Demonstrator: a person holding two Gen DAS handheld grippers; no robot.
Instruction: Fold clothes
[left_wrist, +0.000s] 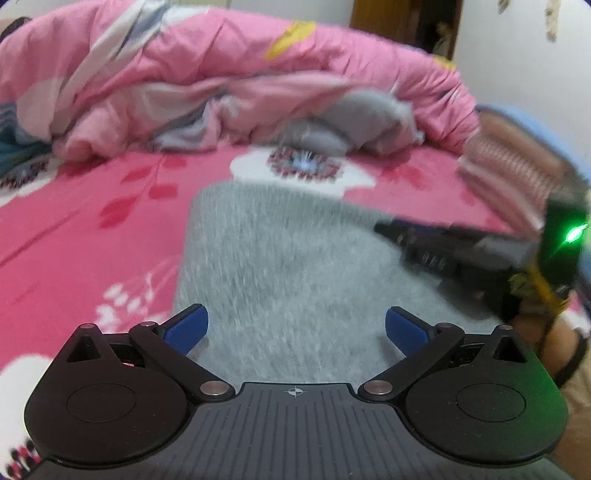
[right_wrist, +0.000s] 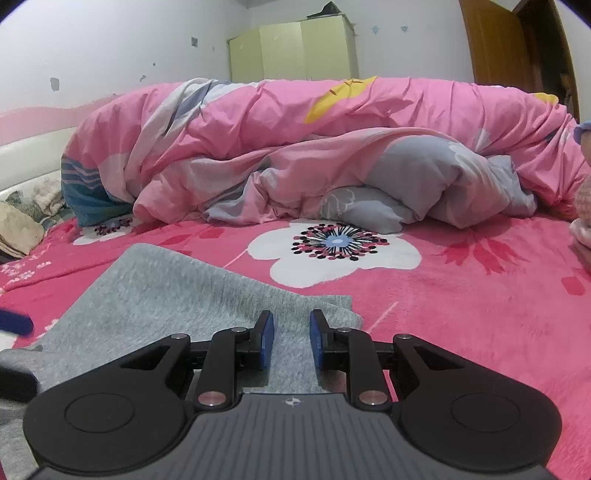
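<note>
Grey knitted fabric, a folded garment, lay flat on the bed's pink flowered blanket, and the left wrist view of it was smeared by motion blur, so its weave and far edge were hard to make out. Its near end ran out of sight under the left tool, whose blue-padded fingers stood wide apart above the cloth with nothing between them. At the right edge of that view the right tool's dark body reached in over the garment, blurred, with a green light glowing on it; the ribbed pink sleeve behind it was cut off by the frame.

From the right wrist view the right tool had its blue pads drawn close together with a narrow gap, and the grey cloth showed in that gap. Whether the pads pinched a layer or merely hovered over it could not be told. A blue fingertip of the left tool poked in at the left edge, mostly cropped.

Beyond the garment a rumpled pink quilt with grey and yellow patches was heaped across the bed. Behind it stood a pale green wardrobe against a white wall, with a brown wooden door at the right.
</note>
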